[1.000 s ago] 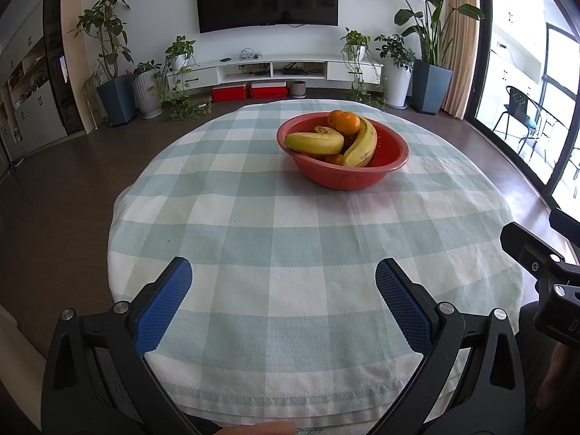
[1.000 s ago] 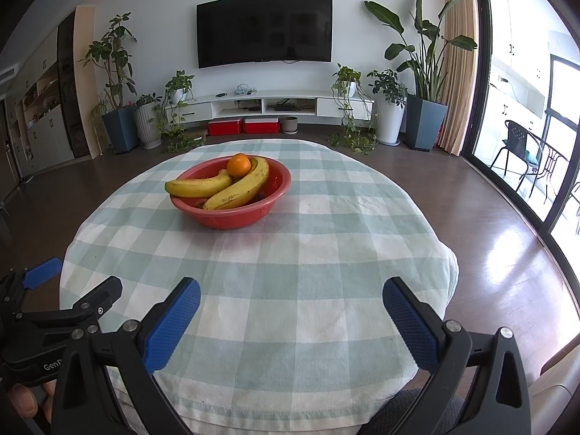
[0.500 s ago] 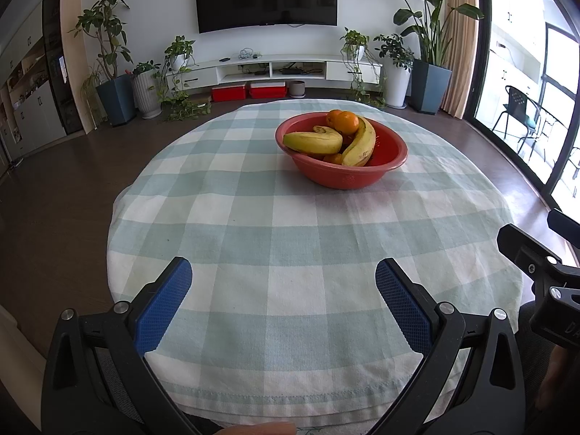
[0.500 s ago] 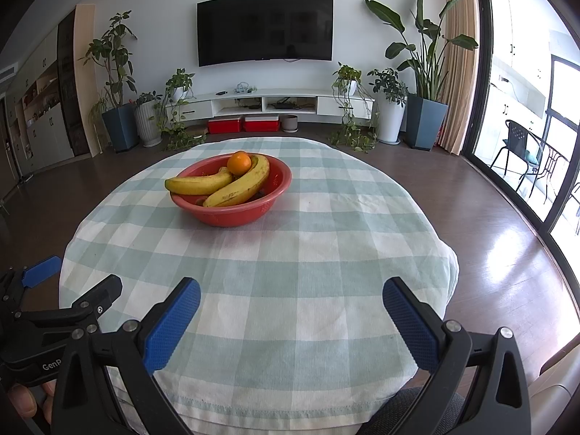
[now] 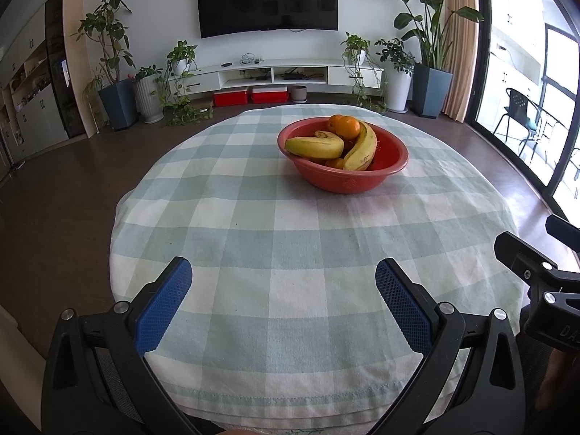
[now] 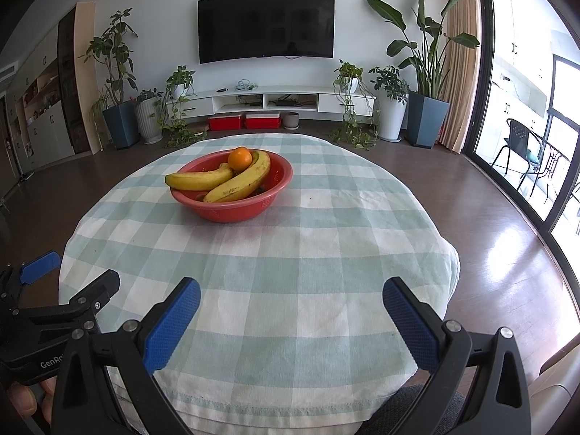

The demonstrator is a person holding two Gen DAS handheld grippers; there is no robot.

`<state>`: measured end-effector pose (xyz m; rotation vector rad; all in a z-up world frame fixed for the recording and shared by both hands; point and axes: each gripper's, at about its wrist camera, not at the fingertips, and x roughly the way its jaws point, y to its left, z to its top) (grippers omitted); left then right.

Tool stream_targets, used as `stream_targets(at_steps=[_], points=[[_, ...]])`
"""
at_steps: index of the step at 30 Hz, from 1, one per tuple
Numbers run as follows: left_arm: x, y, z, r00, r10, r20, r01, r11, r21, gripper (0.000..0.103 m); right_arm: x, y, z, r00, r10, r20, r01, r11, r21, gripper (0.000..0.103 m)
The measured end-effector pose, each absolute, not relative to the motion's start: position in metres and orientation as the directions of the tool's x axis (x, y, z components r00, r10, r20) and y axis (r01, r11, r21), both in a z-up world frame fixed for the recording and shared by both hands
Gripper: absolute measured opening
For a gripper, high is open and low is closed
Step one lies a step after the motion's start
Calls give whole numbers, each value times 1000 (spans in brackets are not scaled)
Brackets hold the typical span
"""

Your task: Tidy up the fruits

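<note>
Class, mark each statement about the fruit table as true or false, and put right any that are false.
1. The round red plastic bowl holds two yellow bananas and at least one orange. True.
2. The left hand-held gripper is shut on a banana. False: its jaws stand wide apart with nothing between them.
3. The green-and-white checked tablecloth has loose fruit lying on it outside the bowl. False: all the fruit in view lies in the bowl.
4. The right hand-held gripper is open, near the table's front edge. True.
5. The bowl is touching a gripper. False: it sits apart from both, farther across the table.
</note>
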<state>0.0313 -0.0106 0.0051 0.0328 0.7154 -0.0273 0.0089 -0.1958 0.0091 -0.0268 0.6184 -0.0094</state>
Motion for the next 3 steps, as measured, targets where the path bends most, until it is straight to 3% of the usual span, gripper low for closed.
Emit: stream_targets(at_steps=[3], points=[[30,-10,2,753,-21,-658,42,999,16,103,3,-199,7,810,-18,-586,5,1000,-24,103]])
